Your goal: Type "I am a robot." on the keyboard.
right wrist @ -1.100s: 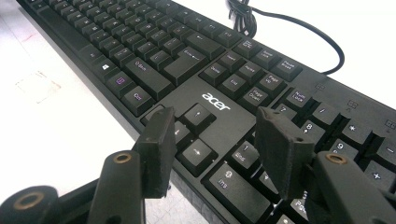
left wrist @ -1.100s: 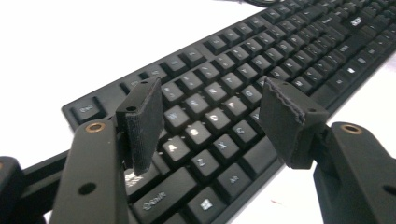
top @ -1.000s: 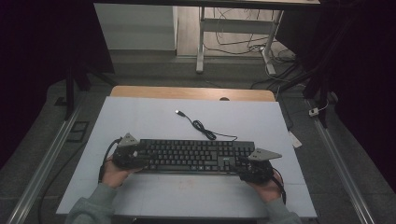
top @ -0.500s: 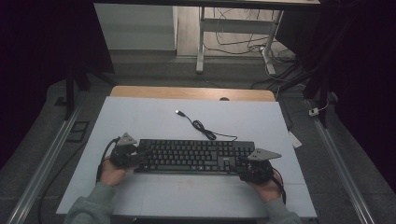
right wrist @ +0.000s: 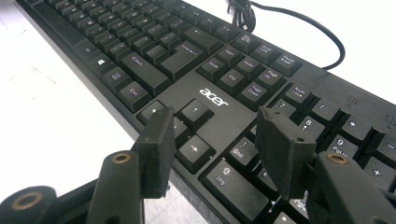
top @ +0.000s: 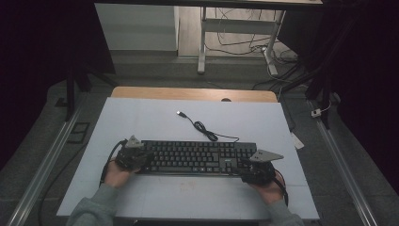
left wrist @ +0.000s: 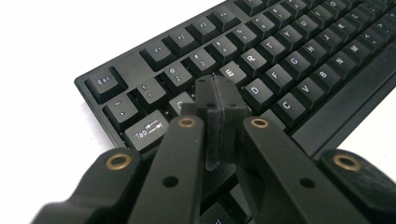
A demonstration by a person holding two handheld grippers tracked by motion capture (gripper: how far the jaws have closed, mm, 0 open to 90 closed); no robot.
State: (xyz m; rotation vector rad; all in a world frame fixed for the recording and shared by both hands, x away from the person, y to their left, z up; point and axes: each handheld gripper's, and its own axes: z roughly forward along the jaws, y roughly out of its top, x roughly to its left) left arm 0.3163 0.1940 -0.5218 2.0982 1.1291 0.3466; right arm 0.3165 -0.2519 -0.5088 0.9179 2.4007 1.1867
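A black Acer keyboard (top: 195,157) lies across the near middle of the white table top (top: 141,117). Its cable (top: 202,127) coils away toward the far side and ends in a loose USB plug (top: 180,113). My left gripper (top: 133,154) hovers over the keyboard's left end, jaws pressed together with nothing between them; in the left gripper view its tips (left wrist: 217,95) sit just above the Q and W keys of the keyboard (left wrist: 280,70). My right gripper (top: 258,170) is open over the keyboard's right end, its jaws (right wrist: 215,140) straddling the arrow keys and number pad of the keyboard (right wrist: 187,56).
The white table top ends in a wooden strip (top: 193,93) at the far edge. Beyond it stand a desk frame (top: 202,42) and floor cables (top: 282,61). Metal rails (top: 42,169) run along both sides of the table. A small white item (top: 297,140) lies off the right edge.
Both grippers stay at the keyboard's ends with barely any shift; the keyboard and cable have not moved.
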